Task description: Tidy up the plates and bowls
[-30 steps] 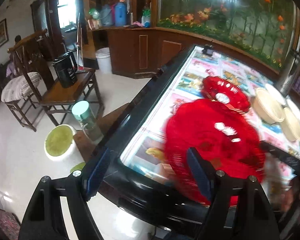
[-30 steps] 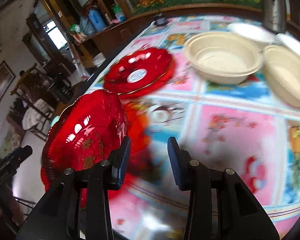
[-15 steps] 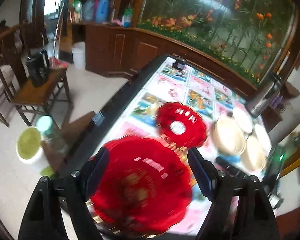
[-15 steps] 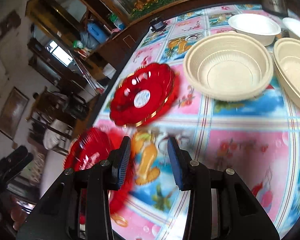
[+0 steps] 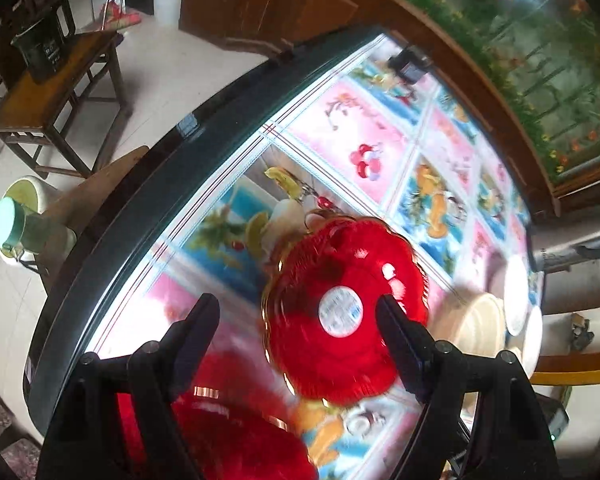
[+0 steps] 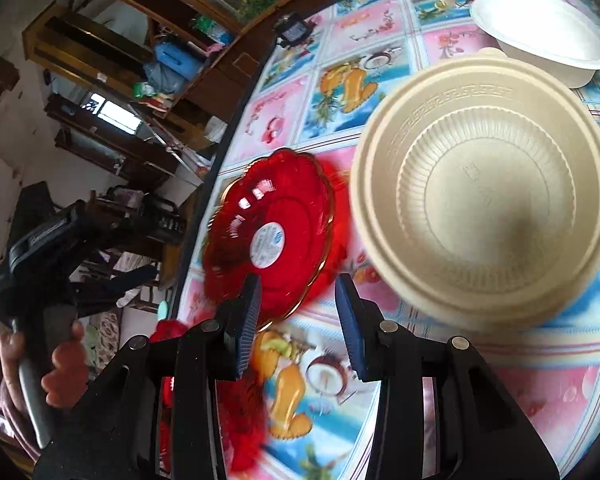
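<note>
Now the left gripper hangs over the labelled red plate, jaws spread wide and empty, one finger near each side of the plate. A second ago that plate lay well ahead of it, beyond a second red plate that filled its view; that second plate has dropped to the near edge, under the left finger, resting on the fruit-print tablecloth. The right gripper has come forward too: its half-open jaws hold nothing, the labelled plate sits just beyond its left finger and the tan ribbed bowl just beyond its right, with a white bowl farther ahead. The person's hand on the left tool's handle shows at the far left. Both tools appear to have converged on the labelled plate, so picking it up for stacking on its twin looks like the step in hand; neither plate is yet gripped.
</note>
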The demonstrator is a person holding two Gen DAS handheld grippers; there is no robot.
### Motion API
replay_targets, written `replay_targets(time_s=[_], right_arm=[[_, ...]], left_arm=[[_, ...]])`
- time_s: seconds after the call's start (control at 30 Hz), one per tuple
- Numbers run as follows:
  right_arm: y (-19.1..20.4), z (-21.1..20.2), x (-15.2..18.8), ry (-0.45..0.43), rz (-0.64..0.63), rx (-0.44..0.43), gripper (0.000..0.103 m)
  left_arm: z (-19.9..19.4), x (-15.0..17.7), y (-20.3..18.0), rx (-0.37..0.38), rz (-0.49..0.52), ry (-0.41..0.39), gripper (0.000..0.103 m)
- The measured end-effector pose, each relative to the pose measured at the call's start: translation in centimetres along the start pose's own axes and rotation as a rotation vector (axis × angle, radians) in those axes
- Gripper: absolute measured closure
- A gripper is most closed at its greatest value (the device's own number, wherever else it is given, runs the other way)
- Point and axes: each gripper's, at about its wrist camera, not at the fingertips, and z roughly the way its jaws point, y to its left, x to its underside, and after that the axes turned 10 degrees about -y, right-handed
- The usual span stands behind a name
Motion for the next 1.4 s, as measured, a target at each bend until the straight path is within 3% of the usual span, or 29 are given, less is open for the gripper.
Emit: replay_targets(time_s=[0.4,0.47,0.57,0.87,0.9,1.0,1.03,1.4], right_arm=[[-1.4,3.0,-0.6,0.044,0.076,-0.020,0.064],[-1.5,3.4,-0.6,0.050,0.078,-0.017,0.064],[-1.6,3.9,-0.4,0.065,0.077,-0.010,0.063],[-1.8,4.1,-0.5,0.029,0.113,-0.023,0.062],[-1.8,4.1,-0.5,0.014,0.110,-0.019,0.064],[-1.7,4.2,-0.6,0.000,0.085,0.037,0.090],[-1.9,4.3,-0.5,-0.003,0.085,0.050,0.092],[-2.4,3.7,-0.6,-0.054,0.077,0.049,0.093]], left_arm=[[3.8,-0.5,-0.9,0.019,0.046,0.060,0.027],[3.9,-0.4,-1.3,0.014,0.083,0.052,0.043],[4.4,-0.1,-1.5,0.005,0.119,0.060,0.055],[5.0,0.6,-1.3,0.004,0.152,0.075,0.078],[5.1,0.6,-1.3,-0.004,0.157,0.074,0.080],[5.2,0.9,-1.3,-0.044,0.182,0.059,0.089],[5.1,0.9,-1.2,-0.044,0.186,0.052,0.089],[4.4,1.6,-1.8,-0.055,0.247,0.035,0.090]])
